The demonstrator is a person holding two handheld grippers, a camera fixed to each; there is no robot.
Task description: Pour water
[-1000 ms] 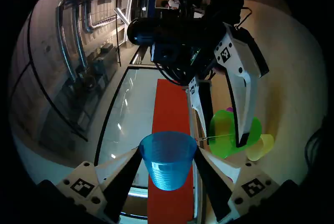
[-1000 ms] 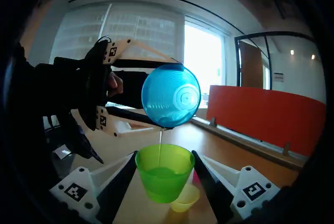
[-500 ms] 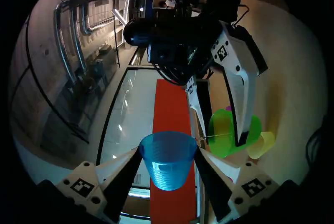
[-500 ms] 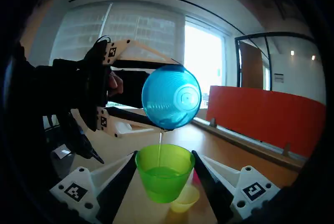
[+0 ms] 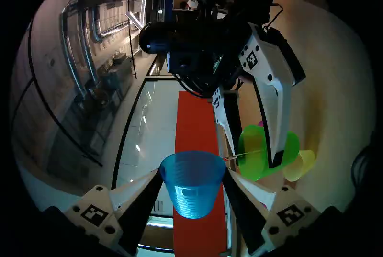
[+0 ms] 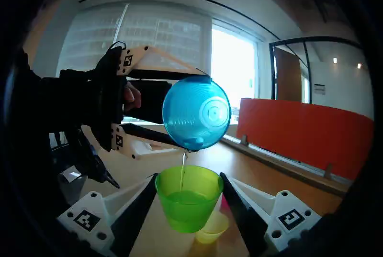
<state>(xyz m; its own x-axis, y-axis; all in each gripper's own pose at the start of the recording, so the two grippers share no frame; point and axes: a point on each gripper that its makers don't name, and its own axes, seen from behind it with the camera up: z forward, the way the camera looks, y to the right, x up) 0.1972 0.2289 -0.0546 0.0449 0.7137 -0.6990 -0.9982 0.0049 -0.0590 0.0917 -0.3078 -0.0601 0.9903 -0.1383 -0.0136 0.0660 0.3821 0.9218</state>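
Note:
My left gripper (image 5: 192,187) is shut on a clear blue cup (image 5: 192,189), tipped on its side. In the right gripper view that blue cup (image 6: 197,112) hangs above a green cup (image 6: 188,204), base towards the camera, and a thin stream of water (image 6: 182,175) falls from its rim into the green cup. My right gripper (image 6: 188,202) is shut on the green cup, which holds some water. In the left gripper view the green cup (image 5: 253,151) sits between the white fingers (image 5: 276,108) of the right gripper.
A yellow cup (image 6: 210,227) lies on the wooden table (image 6: 268,183) just below the green cup, with something pink beside it. An orange partition (image 6: 306,132) runs along the table's far side. A gloved hand (image 6: 103,106) holds the left gripper.
The blue cup has tipped slightly further and the stream keeps running. Both grippers hold nearly the same places.

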